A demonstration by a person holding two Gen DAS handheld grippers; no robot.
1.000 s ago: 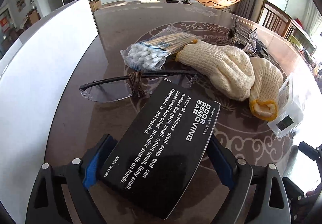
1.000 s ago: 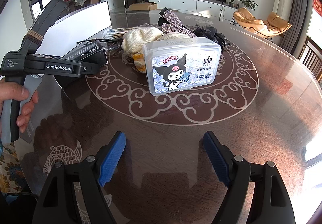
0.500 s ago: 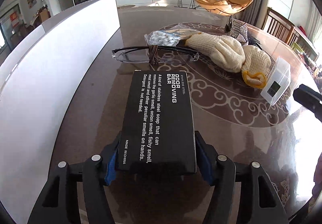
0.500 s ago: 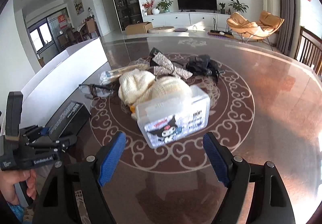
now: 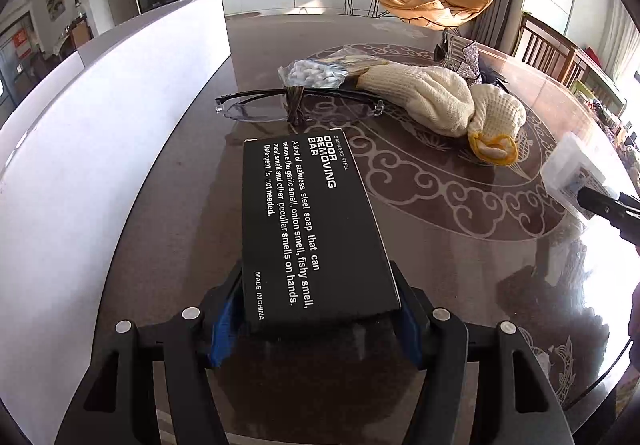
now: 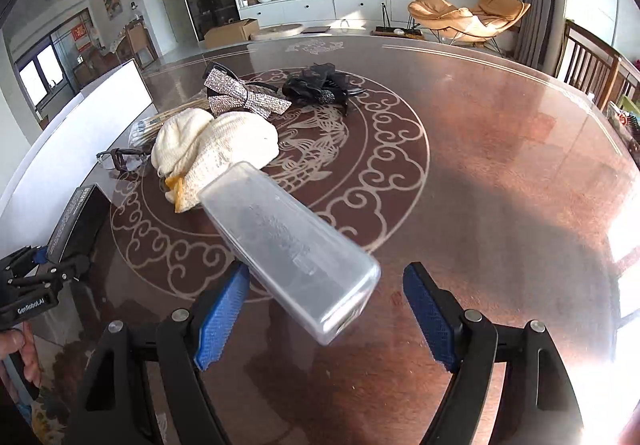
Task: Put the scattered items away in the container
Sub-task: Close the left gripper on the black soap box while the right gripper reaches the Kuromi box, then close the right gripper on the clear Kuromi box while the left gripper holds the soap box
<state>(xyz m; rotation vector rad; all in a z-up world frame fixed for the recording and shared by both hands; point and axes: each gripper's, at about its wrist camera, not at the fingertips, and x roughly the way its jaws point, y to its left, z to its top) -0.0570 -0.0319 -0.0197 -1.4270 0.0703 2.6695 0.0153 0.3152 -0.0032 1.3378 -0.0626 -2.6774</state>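
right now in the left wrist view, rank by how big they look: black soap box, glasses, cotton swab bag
1. black soap box, though it is nearest the camera
2. glasses
3. cotton swab bag, farthest away

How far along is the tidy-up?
Done: nothing visibly; the white container's inside is hidden. In hand: the left gripper's jaws have just been closing and now clamp the black box; the right gripper is open around the clear case. Left: glasses, cotton swabs, knit gloves, sequin bow and black hair accessory lie on the table.
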